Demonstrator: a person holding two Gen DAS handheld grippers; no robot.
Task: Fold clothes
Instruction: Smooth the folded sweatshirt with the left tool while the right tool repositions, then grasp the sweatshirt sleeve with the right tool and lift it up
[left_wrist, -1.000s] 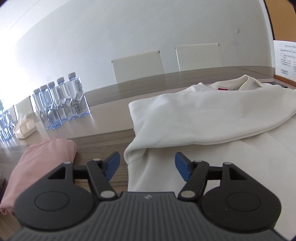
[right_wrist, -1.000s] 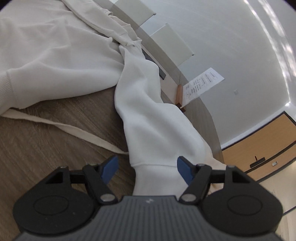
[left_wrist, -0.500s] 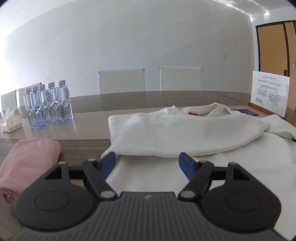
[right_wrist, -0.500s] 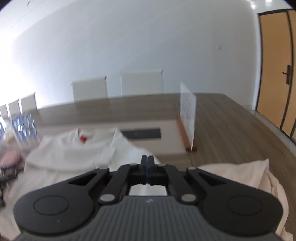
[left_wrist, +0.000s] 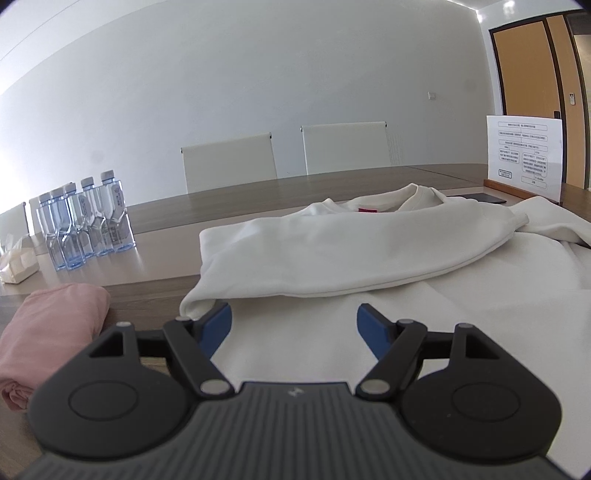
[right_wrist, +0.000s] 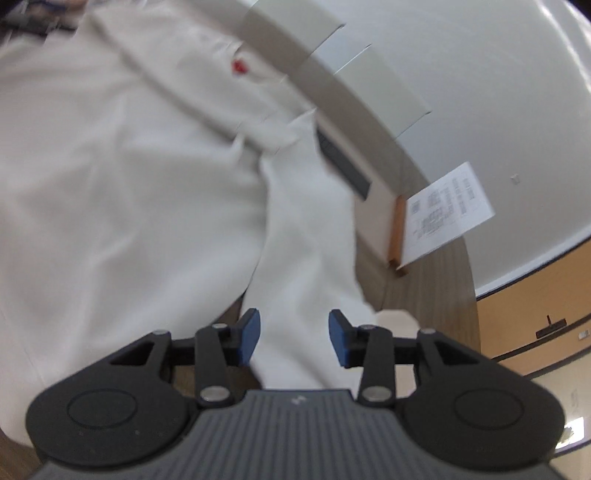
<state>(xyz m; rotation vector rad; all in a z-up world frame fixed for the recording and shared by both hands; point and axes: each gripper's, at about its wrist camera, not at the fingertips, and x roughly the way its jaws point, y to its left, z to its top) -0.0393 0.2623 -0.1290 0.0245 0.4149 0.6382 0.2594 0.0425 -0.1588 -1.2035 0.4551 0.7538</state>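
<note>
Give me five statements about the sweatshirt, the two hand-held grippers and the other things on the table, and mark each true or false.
1. The left hand-held gripper is open over the white sweatshirt. True.
2. The right hand-held gripper is clamped shut on a sleeve. False: it is open, with the sleeve between its pads.
3. The pink garment lies folded beside the sweatshirt. True.
4. The water bottles lie tipped over. False: they stand upright in a cluster.
5. One sleeve is folded across the sweatshirt's body. True.
</note>
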